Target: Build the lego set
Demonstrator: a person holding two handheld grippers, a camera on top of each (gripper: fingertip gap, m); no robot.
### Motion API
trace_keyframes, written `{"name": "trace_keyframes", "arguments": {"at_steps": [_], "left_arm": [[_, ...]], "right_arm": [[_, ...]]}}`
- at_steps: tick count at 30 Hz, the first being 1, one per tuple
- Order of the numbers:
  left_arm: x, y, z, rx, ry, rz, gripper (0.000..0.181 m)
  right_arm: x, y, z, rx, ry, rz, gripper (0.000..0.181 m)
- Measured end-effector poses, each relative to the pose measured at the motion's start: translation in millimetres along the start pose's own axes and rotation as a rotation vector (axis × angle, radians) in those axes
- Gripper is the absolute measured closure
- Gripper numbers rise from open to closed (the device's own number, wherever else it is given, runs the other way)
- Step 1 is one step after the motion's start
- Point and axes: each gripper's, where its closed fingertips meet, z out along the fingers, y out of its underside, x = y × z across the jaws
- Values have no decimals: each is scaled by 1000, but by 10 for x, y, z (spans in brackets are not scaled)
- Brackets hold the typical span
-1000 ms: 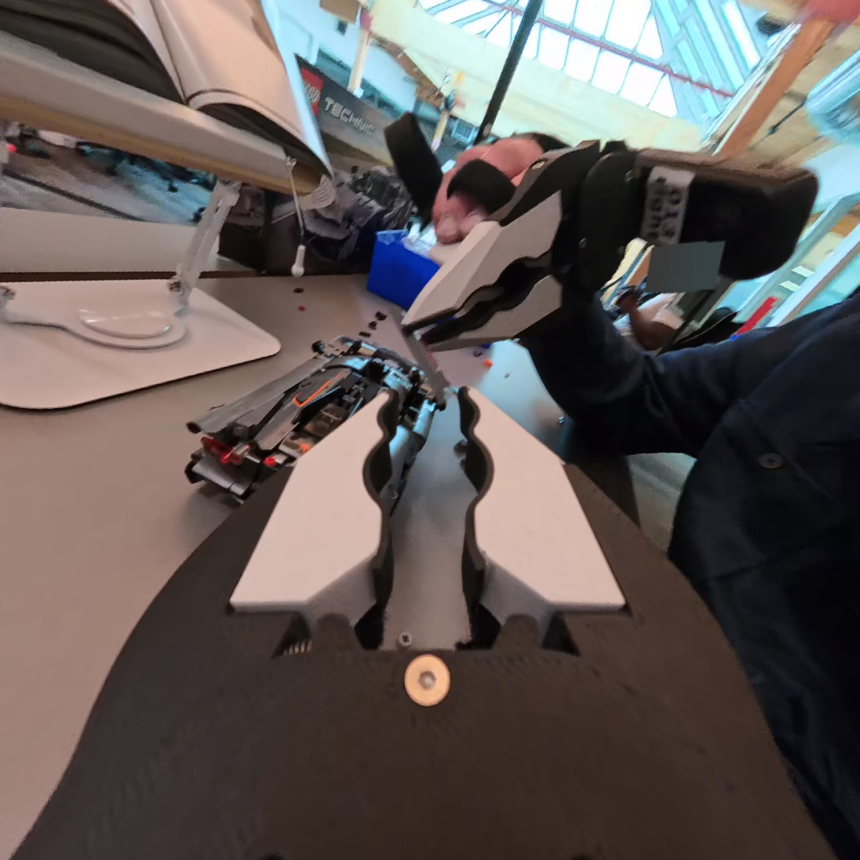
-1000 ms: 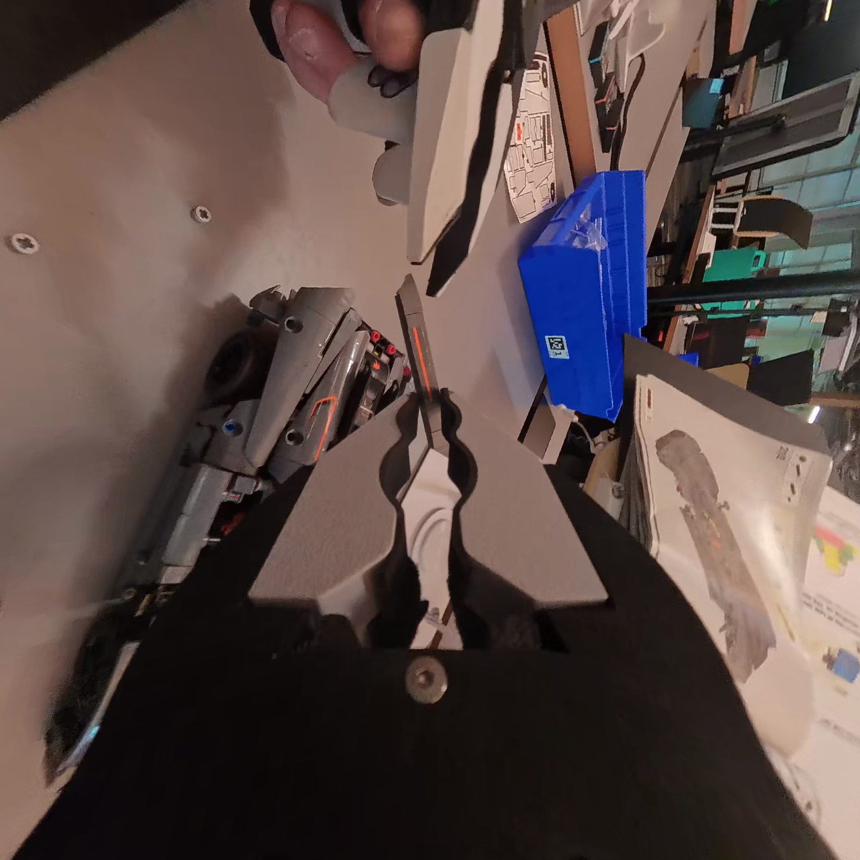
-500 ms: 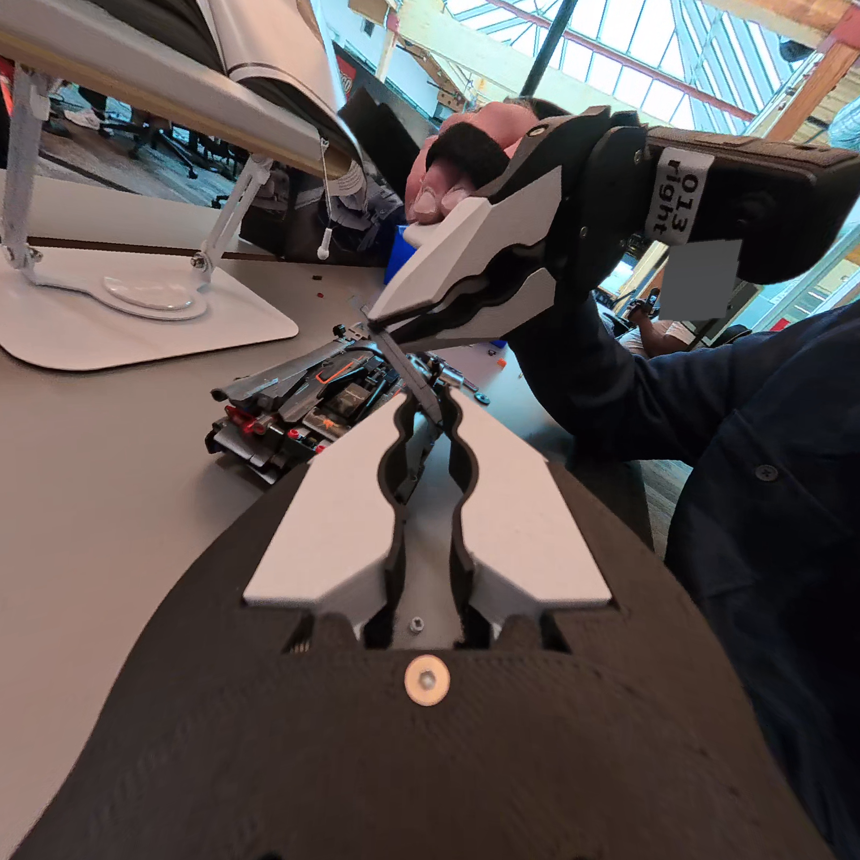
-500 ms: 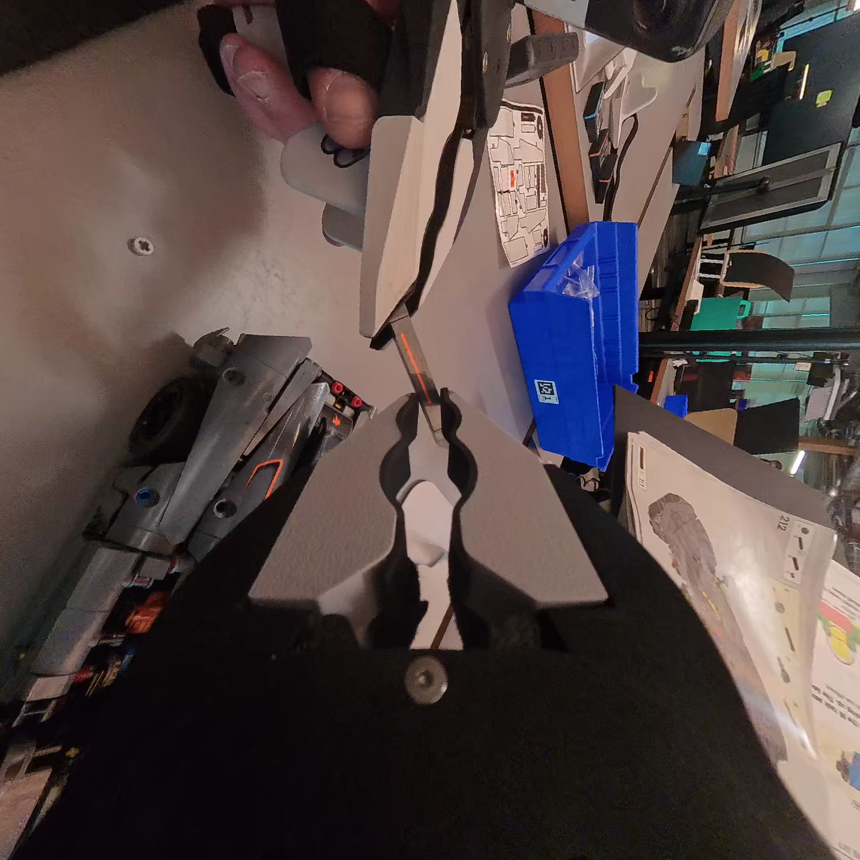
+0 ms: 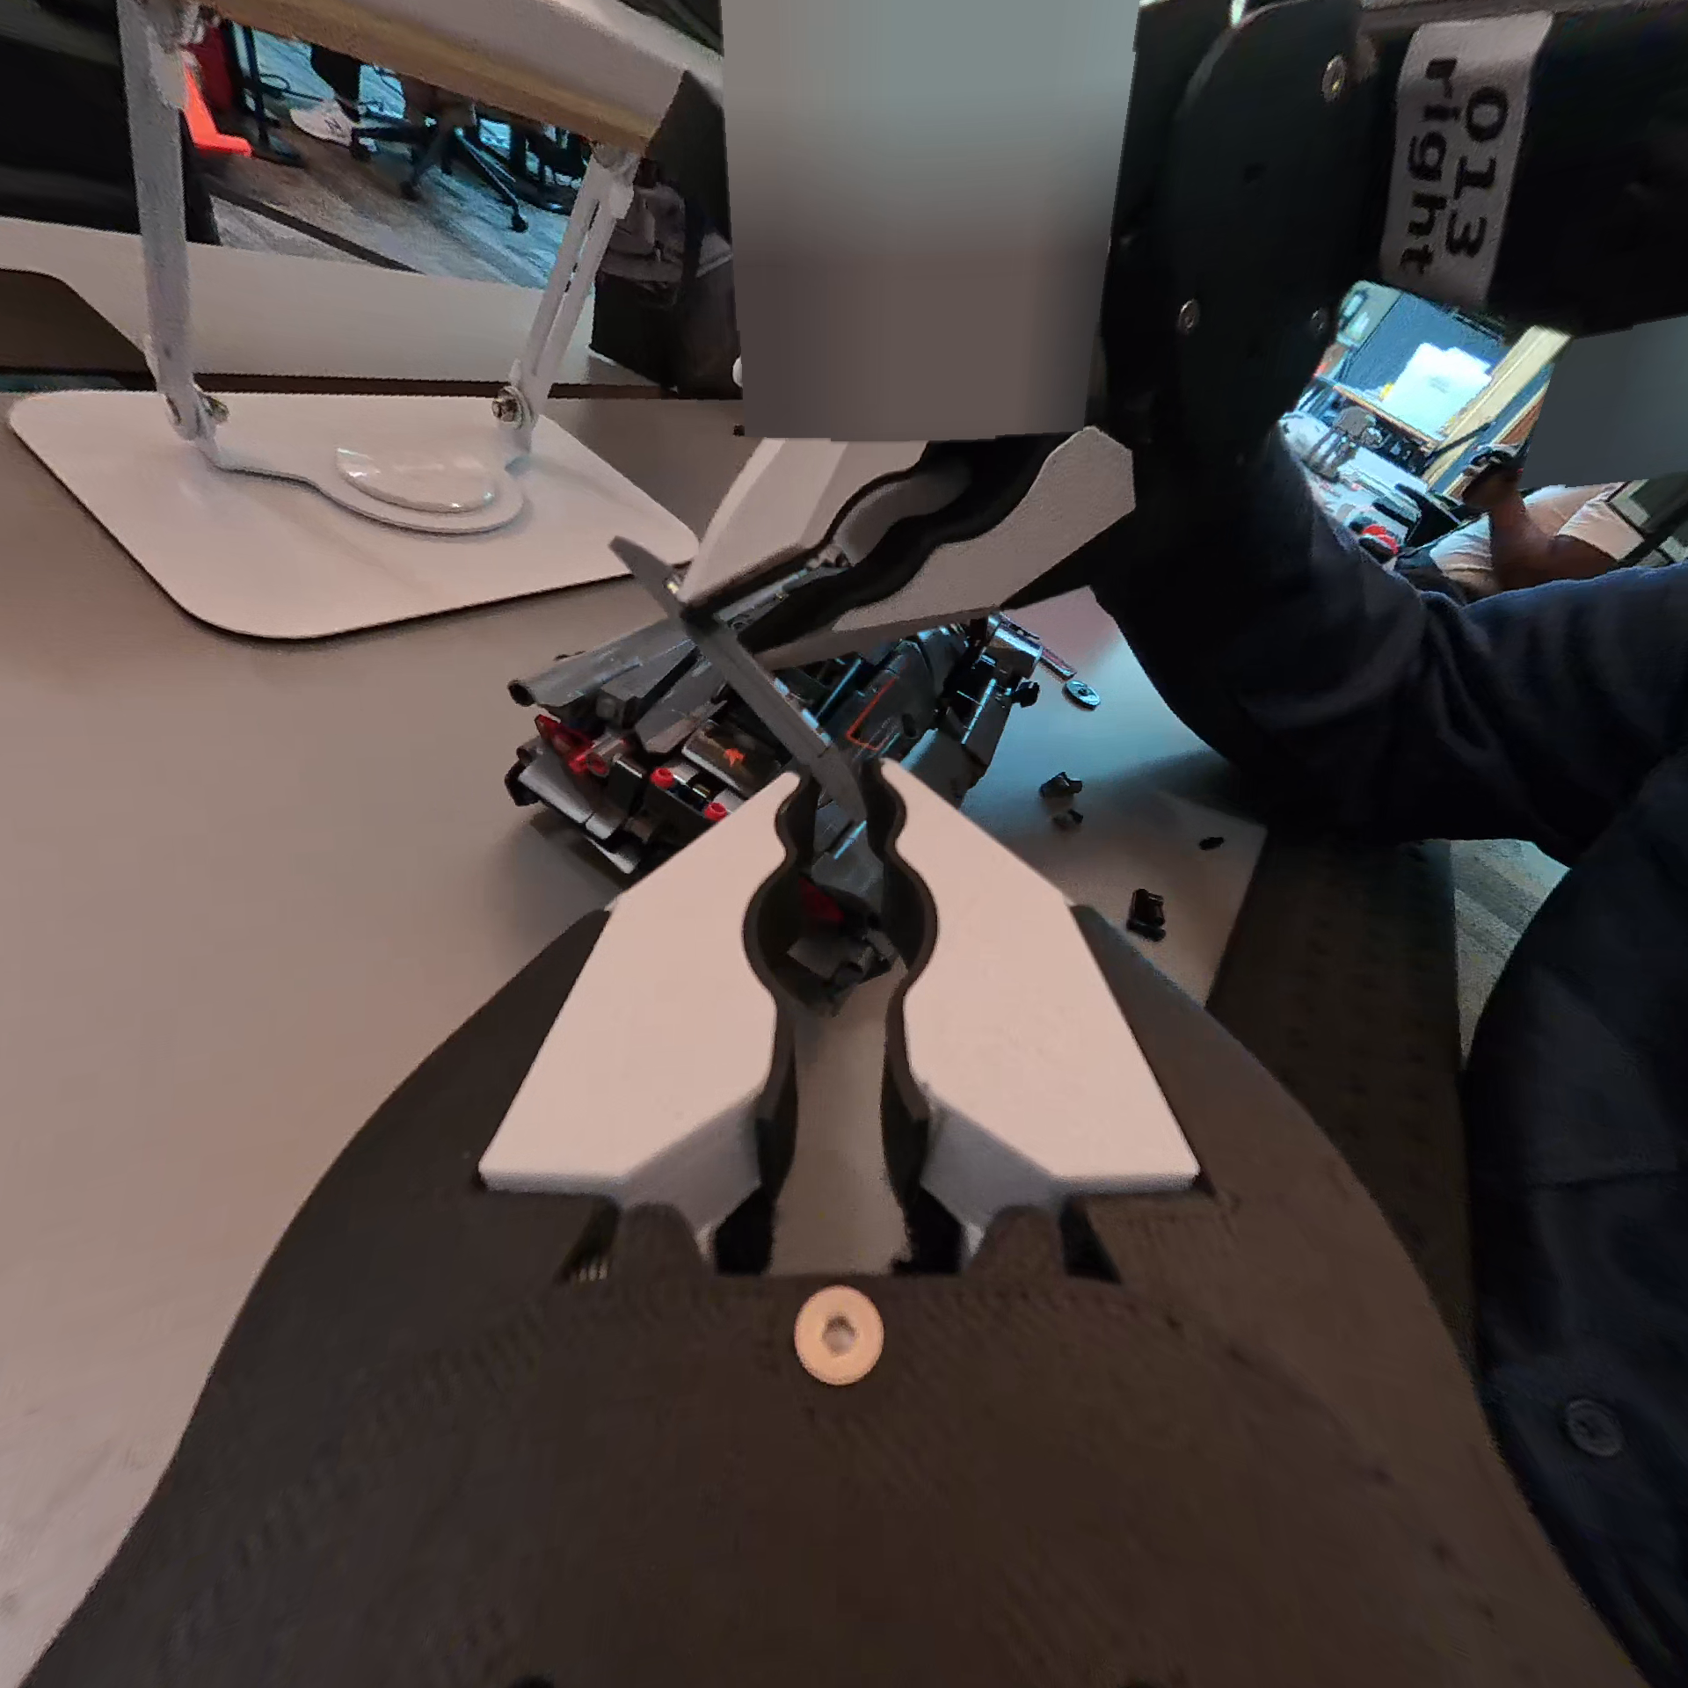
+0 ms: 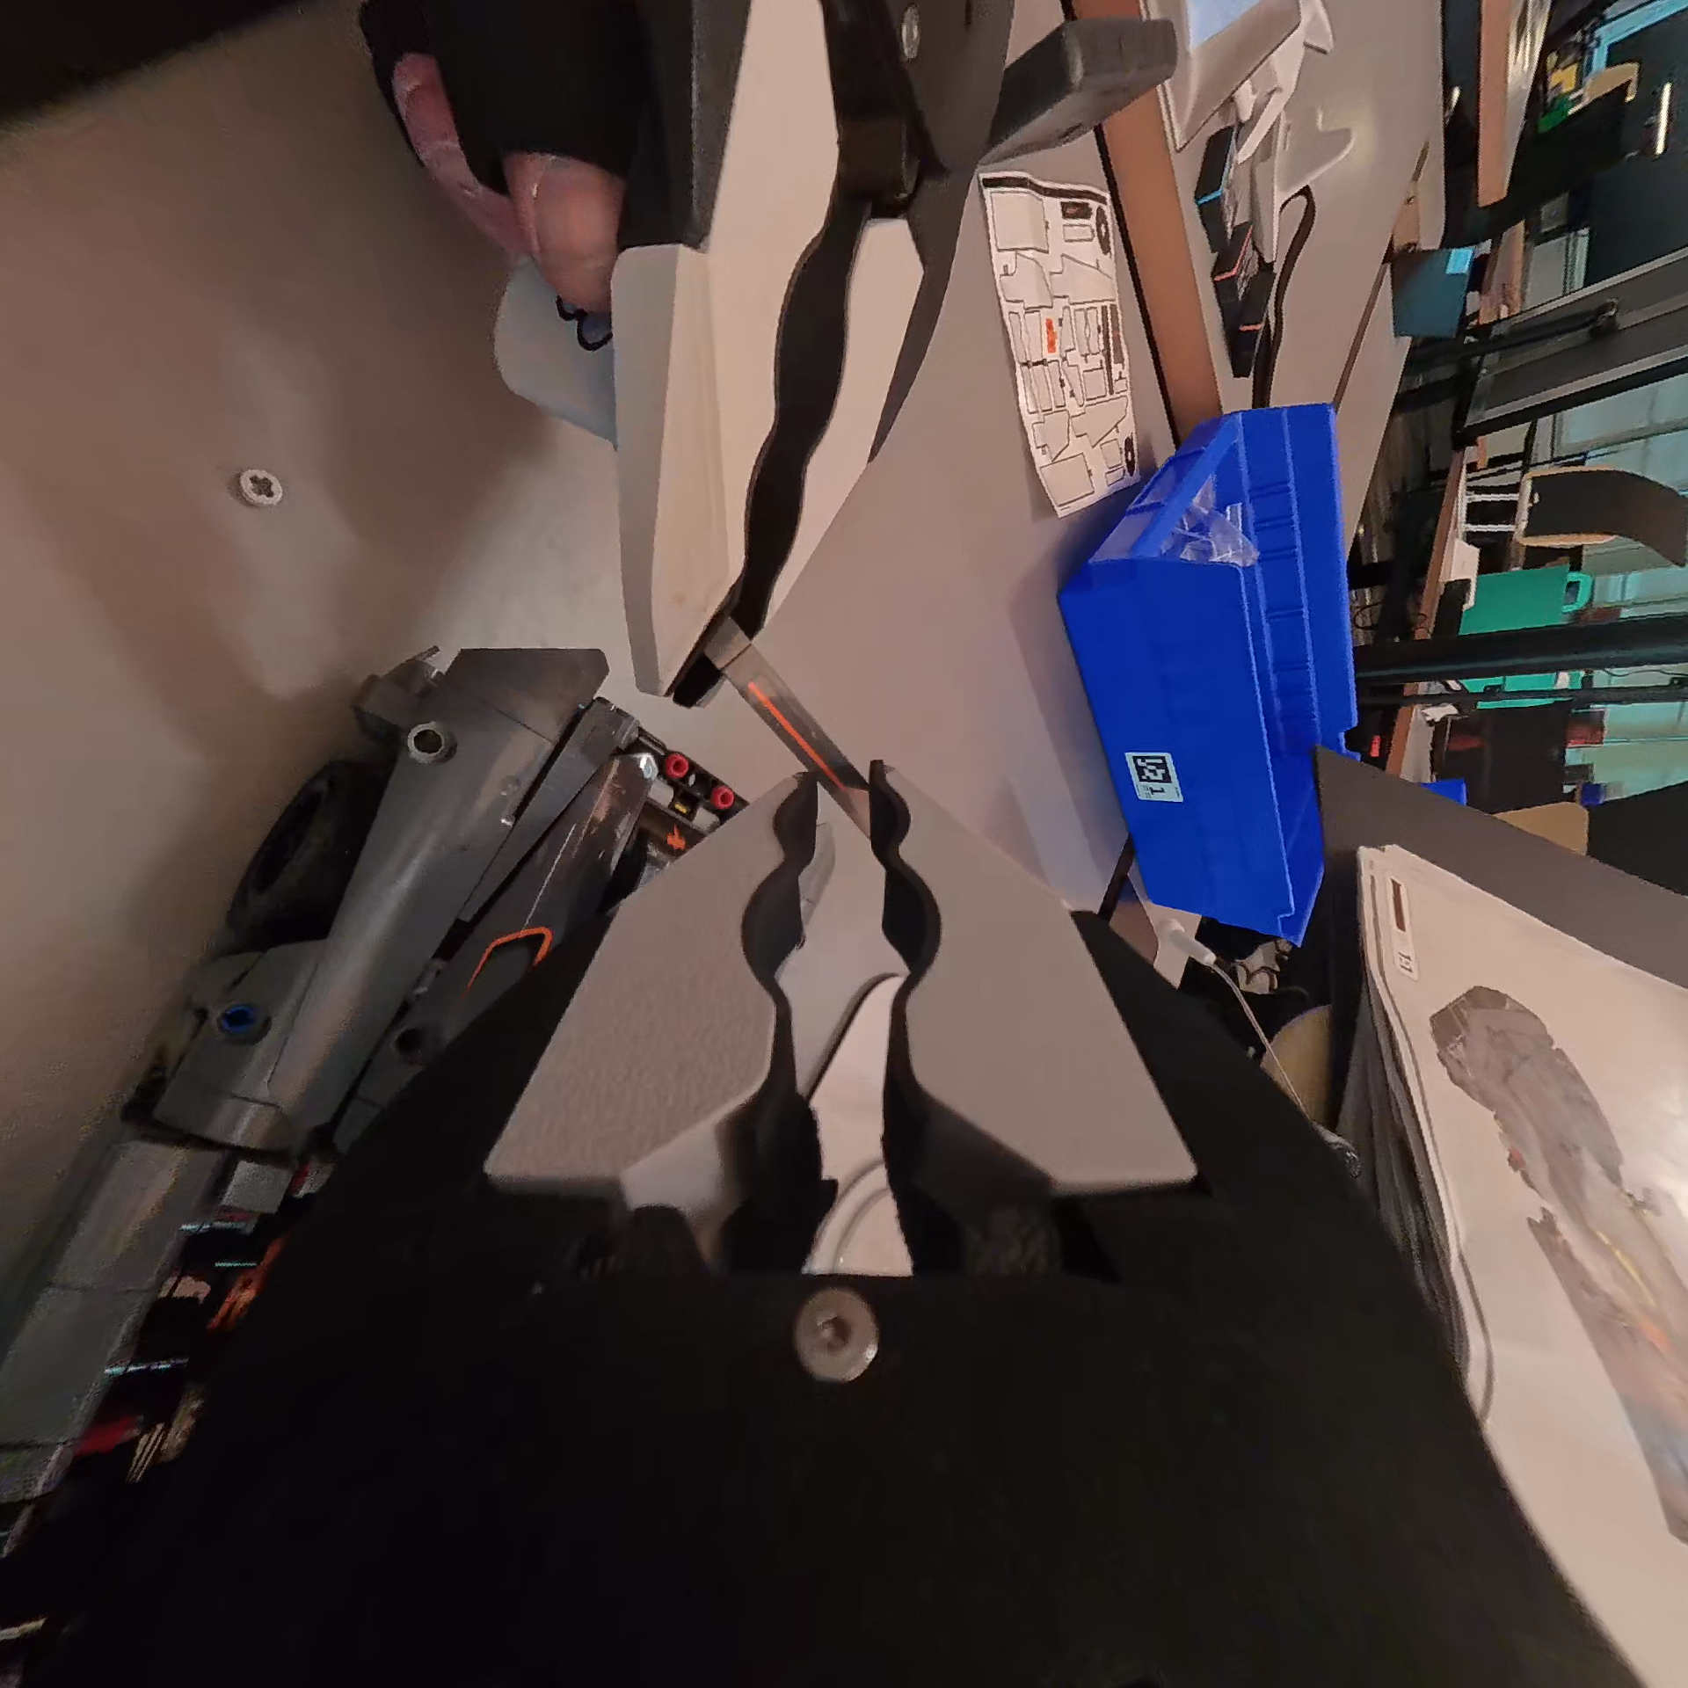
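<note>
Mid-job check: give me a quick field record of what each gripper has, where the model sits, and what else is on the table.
left gripper: shut on one end of the long grey piece
right gripper: shut on the other end of the same piece
piece state: held in the air between both grippers, slanted, above the model
lego model: dark grey car with orange accents, lying on the table
blue bin: on the table beyond the grippers
sticker sheet: flat on the table, next to the bin
instruction booklet: open
loose small parts: scattered near the model
</note>
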Motion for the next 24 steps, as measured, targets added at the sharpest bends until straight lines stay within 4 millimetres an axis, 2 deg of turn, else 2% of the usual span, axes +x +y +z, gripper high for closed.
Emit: {"name": "trace_keyframes", "arguments": {"at_steps": [8,16,19,22,24], "left_arm": [[-13,-56,-13,36,-29,24,177],[-36,-46,-11,37,-35,12,176],[-136,-68,-101,60,-78,-7,168],[-95,-237,-228,181,-11,-62,167],[-130,-245,-258,191,-30,-61,166]], "right_arm": [[101,68,-47,39,27,81,164],[75,113,-14,-11,16,36,173],[49,110,2,-19,-3,27,175],[48,111,11,-11,-13,32,175],[47,120,13,-15,-16,27,175]]}}
